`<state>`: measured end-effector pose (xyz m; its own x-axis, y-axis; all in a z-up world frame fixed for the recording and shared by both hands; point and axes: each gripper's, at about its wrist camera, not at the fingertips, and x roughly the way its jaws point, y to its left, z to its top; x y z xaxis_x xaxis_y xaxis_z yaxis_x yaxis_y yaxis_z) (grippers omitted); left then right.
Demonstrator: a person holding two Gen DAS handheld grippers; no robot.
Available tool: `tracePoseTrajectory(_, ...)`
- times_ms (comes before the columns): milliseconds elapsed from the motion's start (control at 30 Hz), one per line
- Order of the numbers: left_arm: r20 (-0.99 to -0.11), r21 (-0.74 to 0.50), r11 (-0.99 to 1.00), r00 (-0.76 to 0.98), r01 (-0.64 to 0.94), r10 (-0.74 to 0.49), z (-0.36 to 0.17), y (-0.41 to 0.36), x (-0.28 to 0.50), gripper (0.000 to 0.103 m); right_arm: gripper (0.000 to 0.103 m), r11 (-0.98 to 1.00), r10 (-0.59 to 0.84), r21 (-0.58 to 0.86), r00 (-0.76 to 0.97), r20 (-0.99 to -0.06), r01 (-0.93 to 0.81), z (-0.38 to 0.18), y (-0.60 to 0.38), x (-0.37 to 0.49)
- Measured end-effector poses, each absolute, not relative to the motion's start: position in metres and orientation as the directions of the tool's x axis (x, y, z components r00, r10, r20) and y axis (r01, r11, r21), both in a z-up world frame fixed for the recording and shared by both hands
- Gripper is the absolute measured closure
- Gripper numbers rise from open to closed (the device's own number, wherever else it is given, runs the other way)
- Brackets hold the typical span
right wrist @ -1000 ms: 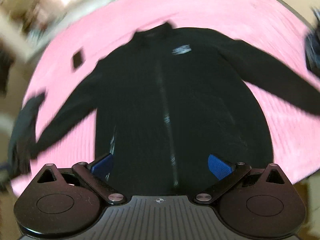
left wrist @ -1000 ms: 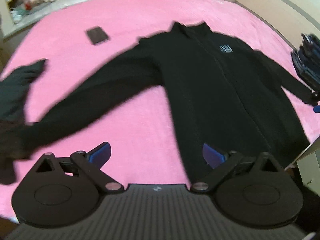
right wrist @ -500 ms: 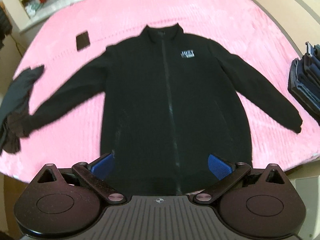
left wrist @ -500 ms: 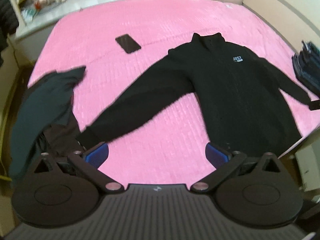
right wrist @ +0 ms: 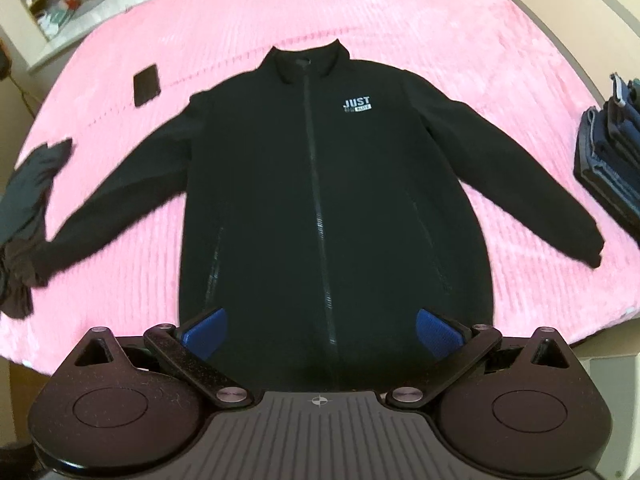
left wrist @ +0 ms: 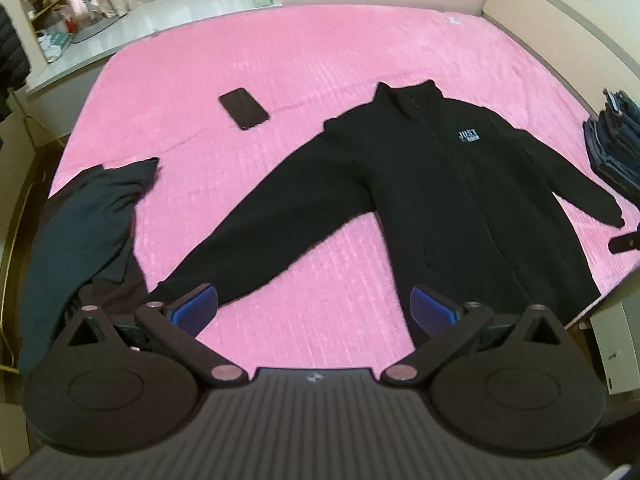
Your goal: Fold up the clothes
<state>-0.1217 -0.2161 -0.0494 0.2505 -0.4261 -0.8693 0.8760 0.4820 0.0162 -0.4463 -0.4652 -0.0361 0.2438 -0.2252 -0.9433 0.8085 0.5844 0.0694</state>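
Both claws have pulled back from the bed since a second ago: the blur is gone, and the black jacket (right wrist: pixel 320 184) that filled the views then now shows whole, with pink bedspread (left wrist: pixel 280 60) visible all round it. The left view has swung leftward, bringing the dark heap of clothes (left wrist: pixel 84 232) fully into sight.

The left claw (left wrist: pixel 314 310) hangs released, its blue pads (left wrist: pixel 194 312) spread wide with nothing between them, above bare bedspread near the cuff of the jacket's left-hand sleeve. The right claw (right wrist: pixel 322 330) is likewise released and empty, poised over the jacket's hem, astride the zip line.

The jacket lies flat and front up in the middle of the bed, zipped, collar toward the far side, hem along the near edge, both sleeves spread outward. The left-hand cuff reaches the heap of clothes at the bed's left edge; whether they touch I cannot tell. The other cuff ends close to the right edge, near a stack of folded clothes (right wrist: pixel 612 160) but apart from it. A phone (left wrist: pixel 243 109) lies on the bedspread beyond the left sleeve, well apart from the jacket.

Open bedspread lies beyond the collar and between body and sleeves.
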Motion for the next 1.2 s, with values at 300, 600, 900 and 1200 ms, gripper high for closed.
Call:
tracePoseTrajectory(300, -0.889, 0.032, 0.475, 0.242, 0.88, -0.388, -0.057, -0.224, -0.119, 0.002, 0.0, 0.593, -0.215, 0.088, 0.263, -0.941, 0.801, -0.036, -0.452, -0.443)
tracePoseTrajectory(600, -0.891, 0.022, 0.489, 0.239, 0.872, -0.386, -0.059, -0.212, -0.119, 0.002, 0.0, 0.611, -0.205, 0.08, 0.255, -0.945, 0.788, -0.041, -0.44, -0.438)
tracePoseTrajectory(900, -0.893, 0.012, 0.502, 0.235, 0.865, -0.384, -0.061, -0.199, -0.118, 0.002, 0.0, 0.624, -0.195, 0.076, 0.249, -0.949, 0.778, -0.046, -0.435, -0.435)
tracePoseTrajectory(1200, -0.894, 0.007, 0.51, 0.234, 0.86, -0.383, -0.061, -0.192, -0.12, 0.002, 0.0, 0.639, -0.168, 0.076, 0.235, -0.957, 0.765, -0.052, -0.426, -0.436)
